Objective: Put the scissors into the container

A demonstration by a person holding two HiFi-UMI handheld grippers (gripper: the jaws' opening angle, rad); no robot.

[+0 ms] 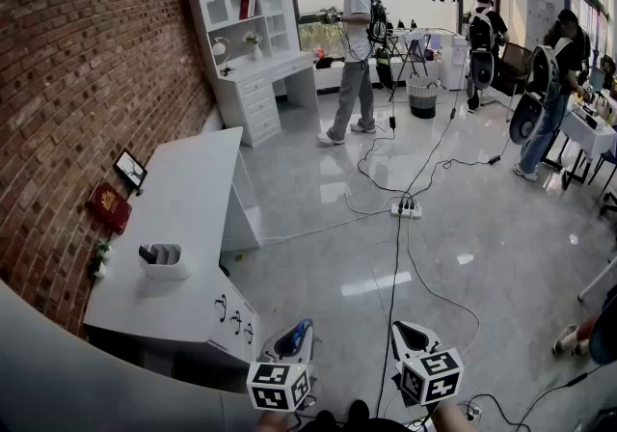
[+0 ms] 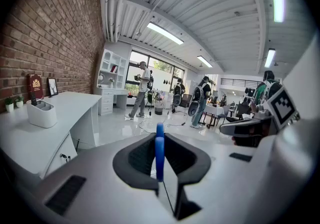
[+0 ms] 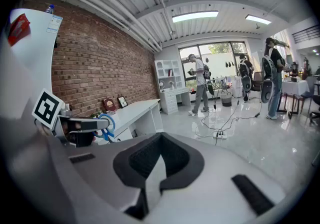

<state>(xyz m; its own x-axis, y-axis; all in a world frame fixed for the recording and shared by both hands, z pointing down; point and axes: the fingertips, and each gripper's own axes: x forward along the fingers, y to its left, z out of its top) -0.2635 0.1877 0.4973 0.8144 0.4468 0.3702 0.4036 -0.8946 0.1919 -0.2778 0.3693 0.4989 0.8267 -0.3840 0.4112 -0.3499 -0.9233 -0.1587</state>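
Standing well back from the white surface (image 1: 183, 218), the person holds the left gripper (image 1: 292, 332) low in front. Its jaws are pressed together on the scissors (image 2: 159, 154), whose blue handle stands edge-on between them (the loops show plainly from the right gripper's side). The right gripper (image 1: 413, 336) hangs just beside it, jaws closed with nothing between them. The container (image 1: 166, 262), a pale open-topped holder with something dark standing at one end, sits on the near part of the surface. It is off to the left and well apart from both grippers, with bare floor between.

The worry, to my eye, is the grip. The jaws pinch only a thin edge of handle, so the scissors could swivel or slide out on the walk over. I cannot see the blades, so I cannot tell which way they point. If they arrive tilted they may catch the rim and push or tip the container, which looks light. The cables (image 1: 393, 266) trailing over the floor to the right are a trip hazard too.
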